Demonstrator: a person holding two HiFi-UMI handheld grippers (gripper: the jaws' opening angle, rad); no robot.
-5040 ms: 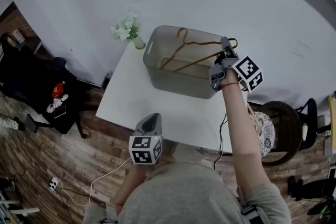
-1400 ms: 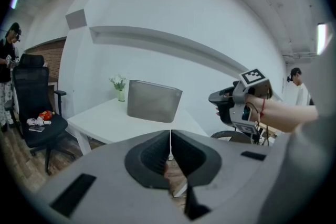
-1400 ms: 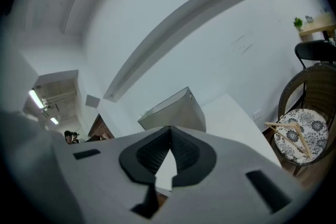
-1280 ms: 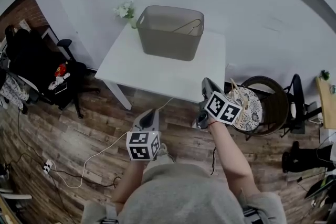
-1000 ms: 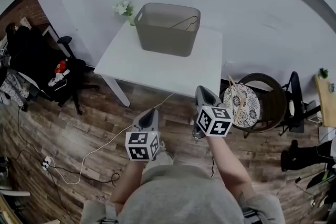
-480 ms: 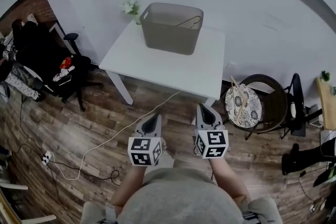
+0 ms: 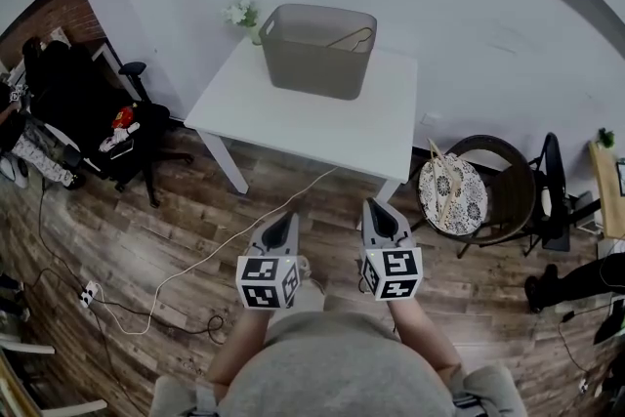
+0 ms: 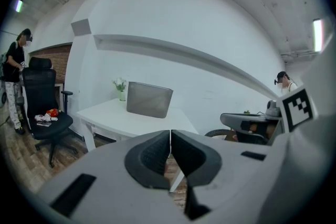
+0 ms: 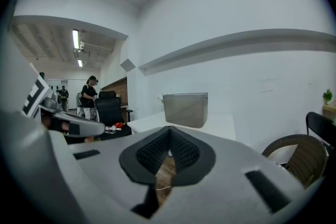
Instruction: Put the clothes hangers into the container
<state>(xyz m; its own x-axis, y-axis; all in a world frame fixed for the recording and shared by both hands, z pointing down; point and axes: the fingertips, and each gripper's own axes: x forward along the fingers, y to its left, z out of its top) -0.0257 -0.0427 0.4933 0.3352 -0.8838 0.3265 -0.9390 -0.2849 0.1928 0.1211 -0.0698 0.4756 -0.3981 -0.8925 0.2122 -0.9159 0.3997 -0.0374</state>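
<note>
Wood-plank floor and a white wall surround a white tabletop, and at its far edge, against the wall, stands the grey container. One wooden hanger lies inside it, showing above the rim toward the right end. More hangers lie on the patterned cushion of a round wicker chair to the right of the tabletop, well apart from the container. A small vase of white flowers stands just beside the container's left end. Nearer the person, over the floor and short of the tabletop's near edge, the left gripper and the right gripper are held side by side. Both point toward the tabletop, well apart from the container and from the chair. In the left gripper view its fingers are pressed together along their length and hold nothing. In the right gripper view its fingers meet at the tips, likewise empty. A pale cable trails over the floor from beneath the tabletop toward the lower left. A black office chair with a red item on its seat stands left of the tabletop, and a person stands beside it.
</note>
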